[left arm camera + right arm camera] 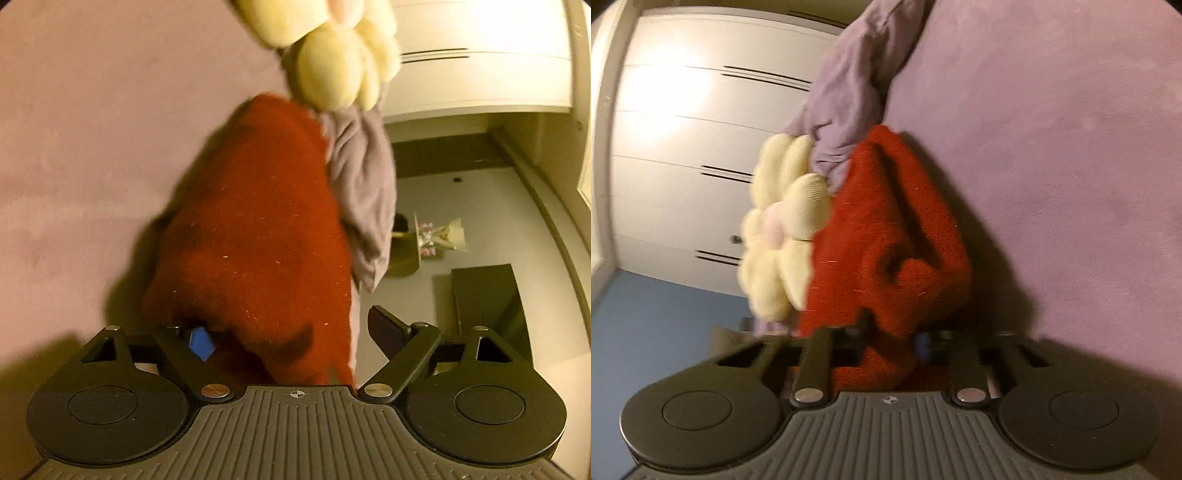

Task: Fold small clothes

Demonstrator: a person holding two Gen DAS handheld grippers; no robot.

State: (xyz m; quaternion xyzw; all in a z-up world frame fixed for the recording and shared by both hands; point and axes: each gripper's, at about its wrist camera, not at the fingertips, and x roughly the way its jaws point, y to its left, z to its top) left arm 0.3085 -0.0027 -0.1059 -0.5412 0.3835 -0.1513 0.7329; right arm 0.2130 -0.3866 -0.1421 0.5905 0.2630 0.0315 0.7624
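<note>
A fuzzy red garment [255, 236] lies bunched on the purple bed surface [92, 129]. In the left wrist view it runs down between my left gripper's [291, 336] fingers, which stand wide apart around it. In the right wrist view the same red garment [886, 240] passes between my right gripper's [897, 339] fingers; the fingertips are buried in the cloth. A lilac-grey garment [362, 192] lies crumpled beside the red one, also seen in the right wrist view [849, 92]. A cream flower-shaped plush [340, 55] rests against both, also seen in the right wrist view [779, 236].
White wardrobe doors [683, 147] stand beyond the bed. The bed's edge drops to a blue-grey floor [480, 206] with a dark mat [487, 295] and a small wrapped bouquet [439, 236]. Purple bed surface [1052, 147] stretches to the side of the clothes.
</note>
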